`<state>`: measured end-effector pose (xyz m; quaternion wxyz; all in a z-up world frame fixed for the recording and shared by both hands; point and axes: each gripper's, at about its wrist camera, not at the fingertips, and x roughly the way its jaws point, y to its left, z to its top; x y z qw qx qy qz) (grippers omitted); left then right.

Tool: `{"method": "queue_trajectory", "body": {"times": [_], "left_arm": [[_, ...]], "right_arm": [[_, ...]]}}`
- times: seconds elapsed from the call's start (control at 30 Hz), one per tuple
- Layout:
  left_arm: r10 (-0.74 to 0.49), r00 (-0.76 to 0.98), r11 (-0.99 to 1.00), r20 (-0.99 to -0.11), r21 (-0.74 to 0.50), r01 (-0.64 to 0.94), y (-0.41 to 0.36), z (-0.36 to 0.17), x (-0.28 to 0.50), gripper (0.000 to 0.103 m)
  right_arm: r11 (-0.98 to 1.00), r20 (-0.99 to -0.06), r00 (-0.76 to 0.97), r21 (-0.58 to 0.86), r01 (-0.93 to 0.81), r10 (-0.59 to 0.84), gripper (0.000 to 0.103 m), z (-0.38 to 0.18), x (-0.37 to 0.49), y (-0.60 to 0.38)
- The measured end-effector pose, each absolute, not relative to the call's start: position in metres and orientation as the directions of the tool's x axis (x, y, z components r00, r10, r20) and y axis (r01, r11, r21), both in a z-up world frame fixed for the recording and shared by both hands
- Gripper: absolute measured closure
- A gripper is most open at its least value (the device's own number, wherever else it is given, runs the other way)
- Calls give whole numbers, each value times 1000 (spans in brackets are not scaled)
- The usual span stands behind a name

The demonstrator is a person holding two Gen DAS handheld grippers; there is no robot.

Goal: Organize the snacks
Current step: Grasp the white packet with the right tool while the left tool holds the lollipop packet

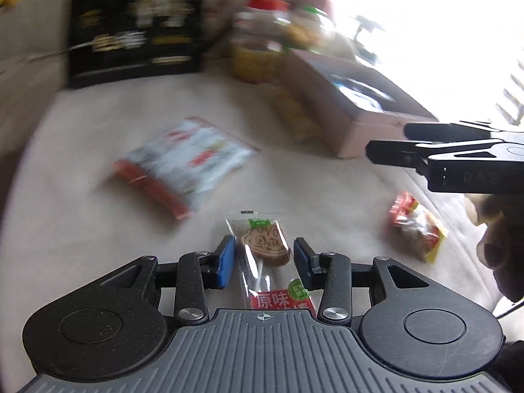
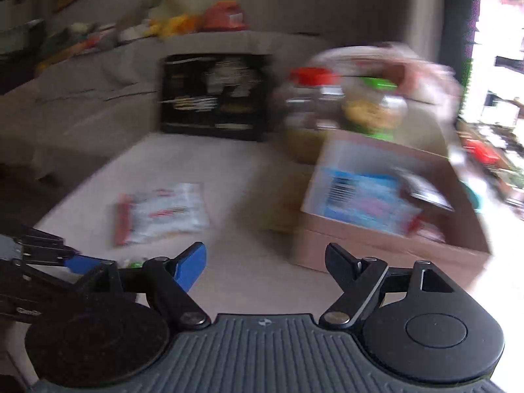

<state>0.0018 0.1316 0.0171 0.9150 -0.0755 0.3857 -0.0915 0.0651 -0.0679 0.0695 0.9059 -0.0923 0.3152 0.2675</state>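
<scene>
Left wrist view: left gripper point(image 1: 264, 255) low over beige cushion point(image 1: 98, 229), fingers parted, straddling wrapped biscuit lolly point(image 1: 265, 245) — no contact visible. Right gripper point(image 2: 265, 262) level, fingers spread wide, empty — aimed beside cardboard box point(image 2: 393, 249).

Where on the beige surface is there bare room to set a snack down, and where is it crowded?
Bare cushion lies between the white-and-red packet and the black box. Another strip separates that packet from the cardboard box. It is crowded at the back, around the jars behind the cardboard box.
</scene>
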Motion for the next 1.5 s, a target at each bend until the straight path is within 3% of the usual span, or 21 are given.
{"method": "queue_trajectory", "body": {"times": [0.2, 0.47, 0.67, 0.73, 0.9, 1.17, 1.4, 1.5], "left_arm": [[-13, 708, 954, -706, -222, -204, 193, 15, -12, 59], [-41, 720, 939, -693, -274, -210, 212, 17, -10, 59], [-53, 728, 938, -684, -285, -198, 215, 13, -14, 59], [-52, 730, 939, -682, -282, -197, 214, 13, -14, 58], [-50, 733, 939, -678, -281, -196, 214, 12, -15, 58], [-46, 739, 938, -672, -284, -199, 214, 12, -16, 58], [-54, 740, 938, -670, -288, -192, 213, 12, -15, 55], [-58, 750, 940, -659, -289, -182, 213, 10, -18, 55]], "right_arm": [[739, -648, 595, -73, -670, 475, 22, 58, 82, 31], [683, -709, 578, -186, -707, 404, 24, 21, 82, 71], [736, -615, 771, -442, -512, 167, 24, 16, 94, 45], [775, -638, 746, -369, -514, 191, 24, 25, 100, 34], [841, -729, 576, 0, -541, 370, 22, 42, 125, 27], [893, -777, 496, 182, -412, 387, 22, 23, 175, 51], [870, -788, 506, 74, -488, 351, 12, 14, 182, 78], [863, -773, 541, 16, -506, 332, 13, 12, 173, 84]]}}
